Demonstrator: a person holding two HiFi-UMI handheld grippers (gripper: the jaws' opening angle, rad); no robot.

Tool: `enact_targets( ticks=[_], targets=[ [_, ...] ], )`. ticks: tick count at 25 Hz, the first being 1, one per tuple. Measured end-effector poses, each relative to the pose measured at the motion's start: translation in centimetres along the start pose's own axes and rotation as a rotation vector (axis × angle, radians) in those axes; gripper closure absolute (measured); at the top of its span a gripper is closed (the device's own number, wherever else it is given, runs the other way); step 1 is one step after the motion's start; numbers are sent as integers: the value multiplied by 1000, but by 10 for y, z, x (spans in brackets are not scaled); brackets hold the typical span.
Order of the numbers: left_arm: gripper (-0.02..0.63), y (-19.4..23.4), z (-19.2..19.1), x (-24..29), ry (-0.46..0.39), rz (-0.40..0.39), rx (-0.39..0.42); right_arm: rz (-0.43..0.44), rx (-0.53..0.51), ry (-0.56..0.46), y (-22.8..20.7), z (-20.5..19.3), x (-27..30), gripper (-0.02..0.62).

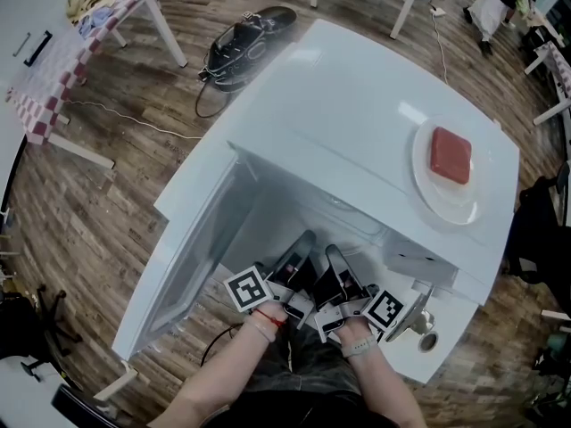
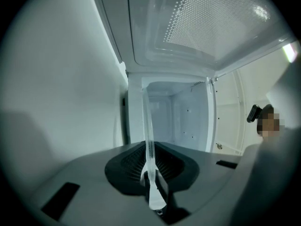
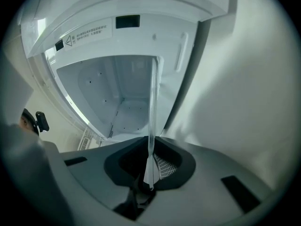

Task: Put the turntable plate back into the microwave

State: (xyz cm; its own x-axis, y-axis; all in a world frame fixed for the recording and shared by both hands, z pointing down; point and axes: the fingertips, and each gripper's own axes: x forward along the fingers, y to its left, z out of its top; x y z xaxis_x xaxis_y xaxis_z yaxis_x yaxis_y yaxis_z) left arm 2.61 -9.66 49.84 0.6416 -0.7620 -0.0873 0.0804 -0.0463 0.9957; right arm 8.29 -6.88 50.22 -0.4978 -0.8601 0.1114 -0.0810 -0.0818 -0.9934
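While the microwave (image 1: 357, 123) gapes, both claws (image 2: 153, 192) (image 3: 148, 173) clamp the plate (image 2: 149, 135)

Glass turntable plate (image 2: 149, 140), glossy microwave (image 1: 357, 123) — wood floor (image 1: 134, 176)

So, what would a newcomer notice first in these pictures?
A red block on a white plate sits on top of the white microwave, toward its right. In front of the open cavity, the left tool and right tool each grip the clear turntable plate, seen edge-on.

A warning-triangle label (image 3: 89, 34) on the microwave (image 3: 123, 91) carries print too small to read.
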Motion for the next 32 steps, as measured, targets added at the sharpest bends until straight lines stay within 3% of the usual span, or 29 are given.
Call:
enact_targets(
  ticks=[14,32],
  targets=[
    [555,-5,4,3,10,-21,48,-1,11,-100,2,34,17,545],
    [555,-1,5,5,3,-4,36,5,-9,-80,4,30,15,540]
  ],
)
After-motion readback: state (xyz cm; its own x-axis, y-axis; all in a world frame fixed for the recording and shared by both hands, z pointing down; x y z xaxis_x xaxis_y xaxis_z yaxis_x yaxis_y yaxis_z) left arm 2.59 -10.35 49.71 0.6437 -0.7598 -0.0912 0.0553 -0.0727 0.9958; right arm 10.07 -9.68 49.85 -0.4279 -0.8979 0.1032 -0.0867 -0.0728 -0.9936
